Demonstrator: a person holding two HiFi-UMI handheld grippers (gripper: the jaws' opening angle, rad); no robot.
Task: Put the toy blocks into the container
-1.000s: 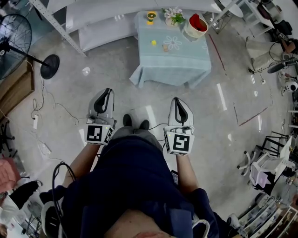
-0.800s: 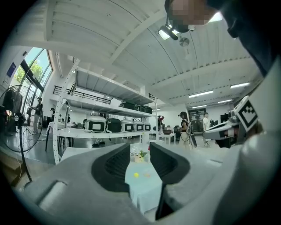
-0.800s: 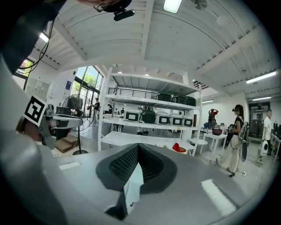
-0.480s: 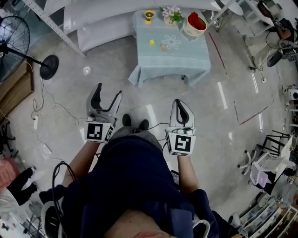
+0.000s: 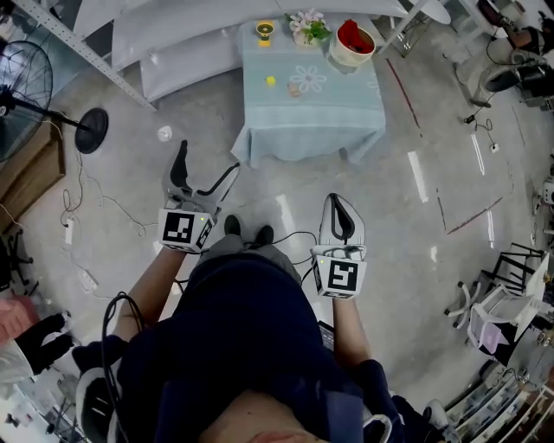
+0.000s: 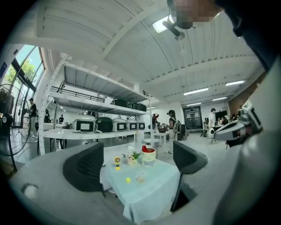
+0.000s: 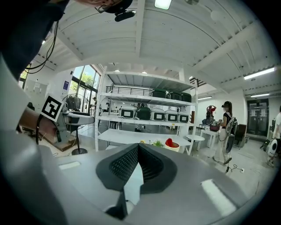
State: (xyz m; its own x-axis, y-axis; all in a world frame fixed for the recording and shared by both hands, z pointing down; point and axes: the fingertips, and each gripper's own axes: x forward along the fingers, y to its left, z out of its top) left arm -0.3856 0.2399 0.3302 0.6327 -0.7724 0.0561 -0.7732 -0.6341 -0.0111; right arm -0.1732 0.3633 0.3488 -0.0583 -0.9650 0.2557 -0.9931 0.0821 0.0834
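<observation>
A small table under a pale blue cloth (image 5: 346, 112) stands ahead on the floor. A small yellow block (image 5: 270, 81) and a pale block (image 5: 295, 90) lie on it, in front of a white container (image 5: 351, 43) with something red inside. My left gripper (image 5: 208, 160) is held well short of the table. Its jaws have just been opening, stand wide open, and hold nothing. In the left gripper view the yellow block (image 6: 127, 179) and the container (image 6: 148, 155) show far off between the jaws of the left gripper (image 6: 136, 160). My right gripper (image 5: 338, 203) is shut and empty; in its own view the right gripper (image 7: 138, 147) hides most of the table.
A yellow toy (image 5: 264, 32) and a flower pot (image 5: 305, 26) also stand on the table. Behind it runs a long white bench (image 5: 173, 60). A fan stand (image 5: 91, 130) and floor cables (image 5: 86, 208) are at the left, chairs (image 5: 498, 303) at the right. People (image 6: 171, 127) stand far off.
The left gripper's jaws went from shut to wide open, and that gripper moved forward toward the table. The right gripper stayed shut.
</observation>
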